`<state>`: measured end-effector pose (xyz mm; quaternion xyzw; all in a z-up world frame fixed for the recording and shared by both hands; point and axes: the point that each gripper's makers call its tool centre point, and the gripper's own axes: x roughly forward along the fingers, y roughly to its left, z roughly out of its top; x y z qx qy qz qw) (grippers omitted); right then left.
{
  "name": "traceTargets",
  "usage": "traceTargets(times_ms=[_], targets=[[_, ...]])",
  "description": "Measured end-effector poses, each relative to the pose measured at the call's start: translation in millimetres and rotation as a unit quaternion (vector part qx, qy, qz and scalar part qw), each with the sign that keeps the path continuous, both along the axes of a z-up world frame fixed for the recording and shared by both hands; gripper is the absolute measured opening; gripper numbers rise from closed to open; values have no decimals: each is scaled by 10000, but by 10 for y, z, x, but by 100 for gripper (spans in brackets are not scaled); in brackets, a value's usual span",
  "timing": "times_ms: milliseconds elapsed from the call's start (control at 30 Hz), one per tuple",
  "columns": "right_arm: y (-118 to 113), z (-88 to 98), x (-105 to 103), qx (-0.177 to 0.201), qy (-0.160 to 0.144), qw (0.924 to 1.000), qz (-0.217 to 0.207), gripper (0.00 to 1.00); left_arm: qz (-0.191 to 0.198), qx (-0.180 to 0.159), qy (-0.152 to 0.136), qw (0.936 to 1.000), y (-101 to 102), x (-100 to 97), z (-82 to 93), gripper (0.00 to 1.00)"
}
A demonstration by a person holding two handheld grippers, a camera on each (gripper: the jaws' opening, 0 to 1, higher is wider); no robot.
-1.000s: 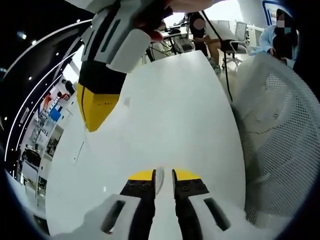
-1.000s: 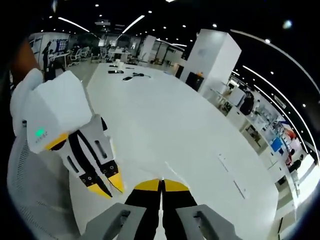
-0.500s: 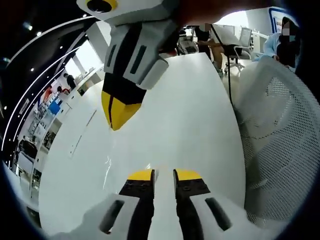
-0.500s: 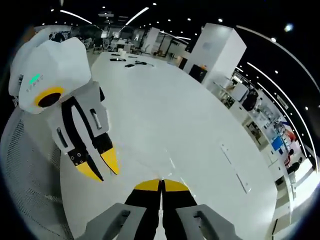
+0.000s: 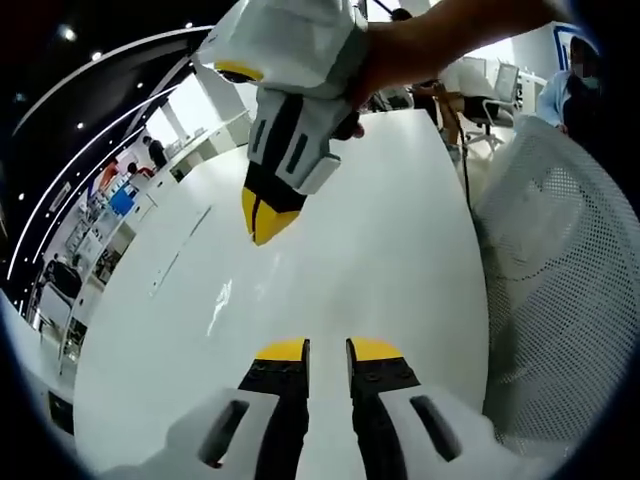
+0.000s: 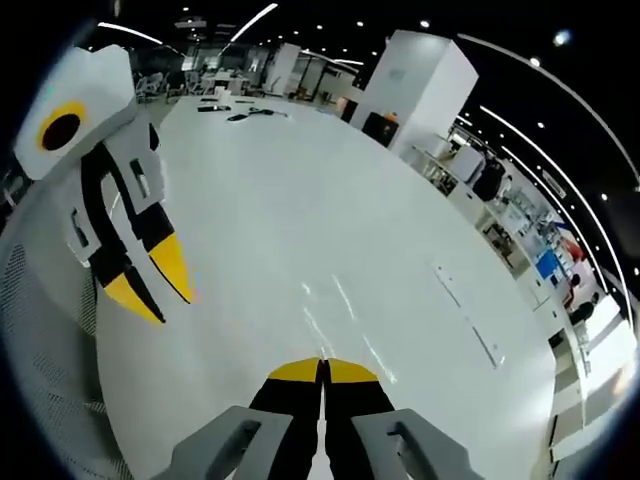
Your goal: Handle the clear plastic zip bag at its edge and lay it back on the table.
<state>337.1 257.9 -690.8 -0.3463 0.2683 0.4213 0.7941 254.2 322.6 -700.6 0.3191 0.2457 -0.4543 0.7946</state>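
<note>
The clear zip bag [image 5: 218, 302] shows only as faint glints on the white table [image 5: 380, 250]. In the right gripper view, the bag [image 6: 340, 305] glints just ahead of my right gripper [image 6: 322, 371], whose jaws are pressed shut with nothing visible between them. In the left gripper view, a hand holds the right gripper [image 5: 262, 228] above the table, a little right of the glints. My left gripper [image 5: 328, 350] keeps a narrow gap between its jaws, over bare table. That left gripper [image 6: 150, 283] enters at the left of the right gripper view, its tips slightly apart.
A white mesh chair back [image 5: 560, 290] stands along the table's near edge and also appears as a chair back [image 6: 50, 400]. A black cable [image 5: 458, 150] and seated people are at one far end, small dark items [image 6: 240, 112] at the other. A flush slot [image 6: 465, 325] crosses the tabletop.
The right gripper has drawn away from the left gripper and looks smaller in its view. The thin clear edge seen between the left jaws a second ago is gone.
</note>
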Motion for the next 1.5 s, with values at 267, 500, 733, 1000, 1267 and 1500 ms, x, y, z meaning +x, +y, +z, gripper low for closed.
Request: traceTargets(times_ms=[267,500,733,1000,1267,1500], targets=[[-42,-90,49,-202,-35,9998,-20,0,247,-89,12,9997,134,18,31,12],[-66,-148,143,-294,-62,9995,-136,0,373,-149,6,9992,218,-3,69,12],[-65,-265,222,-353,56,9992,-178,0,503,-170,38,9986,327,-16,65,12],[-77,-315,283,-544,54,9985,-91,0,668,-222,42,9975,420,-14,76,12],[-70,-412,357,-612,140,9979,-184,0,794,-257,80,9965,476,-41,66,13],[-97,-564,312,-799,289,9963,-158,0,861,-265,133,9958,505,-81,50,14]])
